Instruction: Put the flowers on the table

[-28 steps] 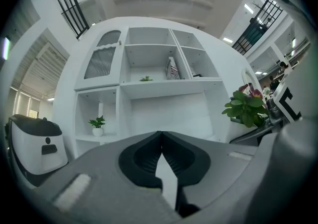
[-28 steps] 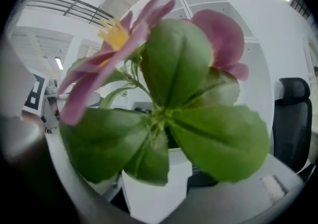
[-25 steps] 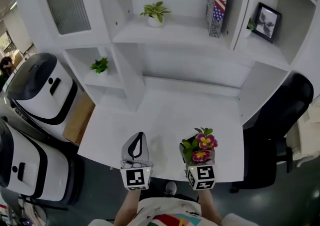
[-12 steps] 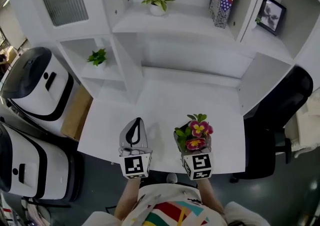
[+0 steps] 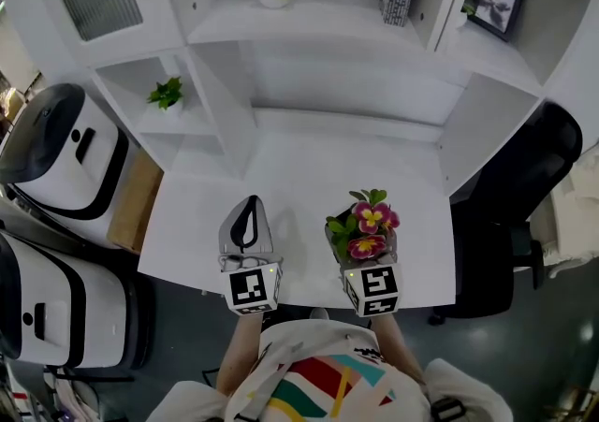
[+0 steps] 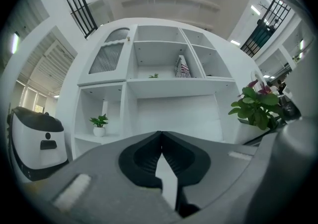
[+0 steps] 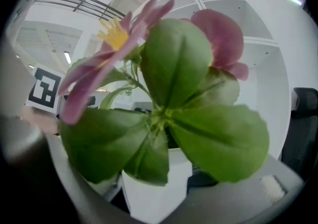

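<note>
My right gripper (image 5: 362, 254) pinches the white pot (image 7: 155, 193) of pink flowers (image 5: 372, 220), jaws wide, holding it upright over the white table's (image 5: 309, 172) near edge, ready to go straight down. My left gripper (image 5: 247, 212), jaws pressed together and empty, hovers alongside, clear of the leaves.

Grips flowers (image 5: 367, 226) in right gripper (image 5: 363, 248) over white table (image 5: 309, 167) near its front edge; holds left gripper (image 5: 246, 222) just beside, jaws together, empty.
</note>
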The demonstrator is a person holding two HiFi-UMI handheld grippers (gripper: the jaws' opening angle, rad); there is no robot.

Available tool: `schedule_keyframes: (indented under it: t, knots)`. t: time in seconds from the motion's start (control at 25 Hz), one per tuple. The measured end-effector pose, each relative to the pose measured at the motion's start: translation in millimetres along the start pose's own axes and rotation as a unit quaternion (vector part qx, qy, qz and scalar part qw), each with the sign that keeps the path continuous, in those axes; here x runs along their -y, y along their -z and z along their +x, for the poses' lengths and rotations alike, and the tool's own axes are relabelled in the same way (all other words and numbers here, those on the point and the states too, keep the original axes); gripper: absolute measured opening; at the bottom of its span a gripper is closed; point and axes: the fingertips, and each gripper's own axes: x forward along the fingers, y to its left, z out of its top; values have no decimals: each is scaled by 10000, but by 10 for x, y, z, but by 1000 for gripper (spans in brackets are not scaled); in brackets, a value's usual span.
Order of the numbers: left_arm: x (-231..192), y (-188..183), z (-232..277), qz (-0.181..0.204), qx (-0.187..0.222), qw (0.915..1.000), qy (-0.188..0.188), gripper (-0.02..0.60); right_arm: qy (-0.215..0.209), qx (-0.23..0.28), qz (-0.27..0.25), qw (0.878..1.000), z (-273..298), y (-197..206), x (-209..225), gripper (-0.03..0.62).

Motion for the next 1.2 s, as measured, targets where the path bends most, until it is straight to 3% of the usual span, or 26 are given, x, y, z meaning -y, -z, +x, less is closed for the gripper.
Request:
schedule_keyframes:
  t: [0.16, 0.4, 0.6, 0.76, 1.2]
  knots:
    - [53, -3, 20, 39, 48, 10000, 20, 2, 59, 1, 55, 10000, -17, 12, 95, 337]
    - [333, -43, 121, -32, 129, 9985, 534, 31, 141, -82, 115, 9998, -41, 106, 235, 337]
    - [639, 46, 162, 174, 47, 9973, 707, -2, 257, -232, 378, 9987, -14, 259, 424, 337]
    - [867, 103, 274, 140, -138, 9953, 949, -2, 381, -255, 482, 9978, 68, 271, 757, 337]
    - [972, 329, 570, 82, -440, 9957, 812, -2, 628, -883, 54, 9941, 551, 703, 1942, 337]
